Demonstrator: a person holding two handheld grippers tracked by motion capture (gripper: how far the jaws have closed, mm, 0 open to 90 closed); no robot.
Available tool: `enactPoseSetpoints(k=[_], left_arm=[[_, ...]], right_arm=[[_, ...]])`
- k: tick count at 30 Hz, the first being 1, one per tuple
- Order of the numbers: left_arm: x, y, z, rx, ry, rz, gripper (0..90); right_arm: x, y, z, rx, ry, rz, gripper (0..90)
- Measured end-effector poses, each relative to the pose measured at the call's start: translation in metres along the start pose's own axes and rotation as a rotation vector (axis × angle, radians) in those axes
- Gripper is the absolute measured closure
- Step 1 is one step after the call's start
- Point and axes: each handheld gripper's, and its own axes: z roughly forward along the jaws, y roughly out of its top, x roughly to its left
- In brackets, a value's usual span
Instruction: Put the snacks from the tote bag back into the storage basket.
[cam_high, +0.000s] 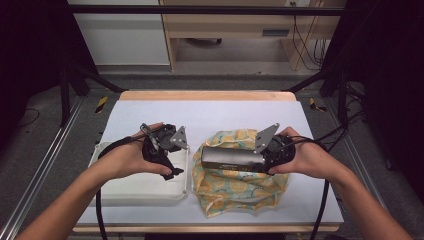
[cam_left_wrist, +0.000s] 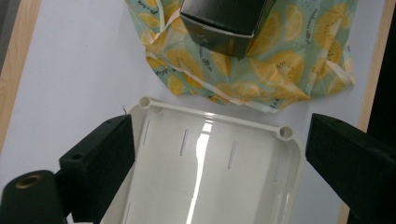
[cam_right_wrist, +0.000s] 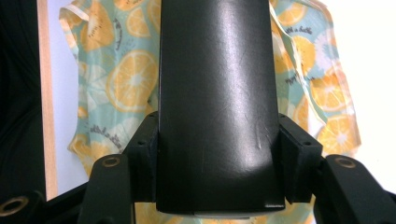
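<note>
A long dark box (cam_high: 232, 158) hangs level above a cloth bag printed with orange slices (cam_high: 240, 187), and my right gripper (cam_high: 263, 157) is shut on the box's right end. In the right gripper view both pads clamp the box (cam_right_wrist: 217, 70) at its sides, with the bag (cam_right_wrist: 126, 79) spread underneath. My left gripper (cam_high: 172, 155) hovers over a white plastic tray (cam_high: 140, 192) at the left. Its jaws stand wide open in the left gripper view (cam_left_wrist: 222, 126), with nothing between them and the tray (cam_left_wrist: 210, 186) below; beyond lie the bag (cam_left_wrist: 280, 70) and the box (cam_left_wrist: 224, 21).
Tray and bag lie side by side on a white table top (cam_high: 210, 112) with a wooden border. Black frame posts (cam_high: 65, 85) stand at the table's far corners, and cables trail from both grippers toward the near edge.
</note>
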Motion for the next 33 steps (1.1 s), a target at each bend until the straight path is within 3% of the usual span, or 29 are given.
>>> enactPoseSetpoints(k=[11, 15, 19, 28, 33], left_arm=[[-0.001, 0.014, 0.001, 0.058, -0.006, 0.052, 7.8], [-0.001, 0.021, 0.006, 0.077, -0.028, 0.066, 8.1], [-0.003, 0.027, 0.016, 0.128, -0.056, 0.105, 8.7], [-0.006, 0.037, 0.026, 0.148, -0.076, 0.124, 11.7], [-0.009, 0.042, 0.03, 0.178, -0.101, 0.157, 15.0]], right_arm=[[0.002, 0.019, 0.003, -0.004, 0.021, -0.022, 43.4], [0.004, 0.025, 0.005, 0.0, 0.032, -0.029, 43.4], [0.006, 0.031, 0.009, 0.001, 0.043, -0.036, 43.4], [0.011, 0.04, 0.012, -0.01, 0.057, -0.059, 43.3], [0.013, 0.045, 0.011, -0.011, 0.066, -0.071, 43.4]])
